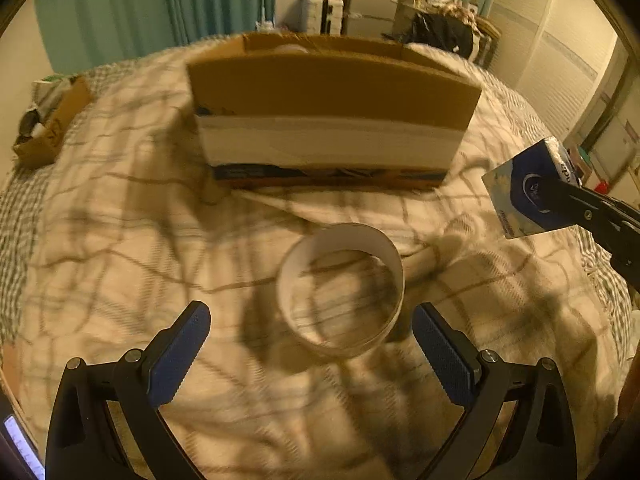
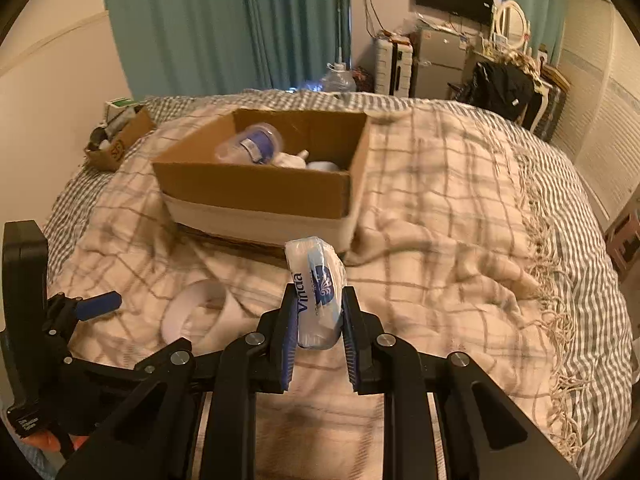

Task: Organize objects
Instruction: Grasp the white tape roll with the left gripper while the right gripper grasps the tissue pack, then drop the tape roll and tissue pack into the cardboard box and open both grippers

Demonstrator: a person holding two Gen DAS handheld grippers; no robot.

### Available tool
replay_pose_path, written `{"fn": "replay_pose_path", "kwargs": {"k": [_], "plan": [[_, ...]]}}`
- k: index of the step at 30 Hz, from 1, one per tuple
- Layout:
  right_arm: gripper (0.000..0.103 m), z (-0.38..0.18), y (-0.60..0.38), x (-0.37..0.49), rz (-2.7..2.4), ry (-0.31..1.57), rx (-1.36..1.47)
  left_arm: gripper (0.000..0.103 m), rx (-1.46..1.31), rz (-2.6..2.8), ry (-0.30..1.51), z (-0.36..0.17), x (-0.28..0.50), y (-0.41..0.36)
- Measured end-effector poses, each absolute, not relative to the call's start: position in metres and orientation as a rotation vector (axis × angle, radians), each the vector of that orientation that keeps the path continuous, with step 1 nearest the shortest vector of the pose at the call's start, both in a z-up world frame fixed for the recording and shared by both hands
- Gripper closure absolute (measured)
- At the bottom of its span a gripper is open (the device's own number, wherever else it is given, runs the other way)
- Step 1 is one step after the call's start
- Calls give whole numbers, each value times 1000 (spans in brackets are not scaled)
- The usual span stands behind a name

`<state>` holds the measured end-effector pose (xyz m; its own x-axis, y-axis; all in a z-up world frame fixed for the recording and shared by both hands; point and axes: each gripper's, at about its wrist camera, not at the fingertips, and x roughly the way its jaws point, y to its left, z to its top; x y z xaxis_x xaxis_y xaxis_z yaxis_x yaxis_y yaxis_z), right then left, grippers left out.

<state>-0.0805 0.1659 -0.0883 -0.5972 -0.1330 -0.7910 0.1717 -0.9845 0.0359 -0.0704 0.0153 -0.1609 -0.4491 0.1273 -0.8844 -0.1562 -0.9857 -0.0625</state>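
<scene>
Right gripper [image 2: 316, 334] is clamped on a soft tissue pack [image 2: 318, 300], its glossy plastic wrap printed blue and white with "Vinda" lettering, the 2 ribbed blue pads [image 2: 286, 354] pressing into its sides so the pack stands upright between them, lifted clear of the bed. From the left wrist view that same pack [image 1: 528, 192] shows at the far right as a boxy blue-and-white block, pinched in black fingers.

Left gripper [image 1: 310, 354] hangs with its jaws spread wide, nothing between them, the textured blue pads [image 1: 180, 360] angled outward. Just ahead of it, and between the 2 fingers' lines, lies a white tape ring [image 1: 342, 290], a thin smooth hoop resting on the blanket with the weave visible through its hollow middle. In the right wrist view the ring [image 2: 198, 312] sits to the left of the held pack.

Underneath is a cream plaid blanket [image 2: 440, 216], soft and rumpled, fringed along its right edge, laid over a grey-and-white checked bedsheet [image 2: 580, 208].

Beyond the ring stands the open cardboard box [image 2: 256, 190], brown corrugated walls with a pale band along the lower side. Inside it lies a clear plastic bottle [image 2: 250, 146] with a blue label, tipped on its side, beside some white items too blurred to name. A smaller cardboard box [image 2: 120, 142] sits at the bed's far left corner.
</scene>
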Motion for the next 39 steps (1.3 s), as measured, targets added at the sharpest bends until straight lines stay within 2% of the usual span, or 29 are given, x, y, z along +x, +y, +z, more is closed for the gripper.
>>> {"fn": "replay_pose_path", "kwargs": {"k": [8, 10, 11, 12, 16, 28, 39], "plan": [[84, -111, 182, -93, -2620, 17, 1374, 0, -1637, 2451, -16, -186, -93, 29], [84, -113, 183, -96, -2612, 12, 1385, 7, -1643, 2432, -21, -189, -96, 31], [84, -114, 182, -96, -2610, 10, 1388, 18, -1650, 2416, -23, -190, -97, 32], [84, -115, 182, -97, -2608, 10, 1390, 21, -1664, 2406, -20, -192, -98, 33], [84, -113, 180, -95, -2614, 28, 1390, 21, -1654, 2409, -33, -188, -94, 31], [84, -55, 158, -55, -2671, 85, 1214, 21, -1452, 2579, -30, -119, -52, 10], [84, 20, 137, -30, -2717, 188, 1016, 21, -1179, 2714, -43, -13, -52, -11]]}}
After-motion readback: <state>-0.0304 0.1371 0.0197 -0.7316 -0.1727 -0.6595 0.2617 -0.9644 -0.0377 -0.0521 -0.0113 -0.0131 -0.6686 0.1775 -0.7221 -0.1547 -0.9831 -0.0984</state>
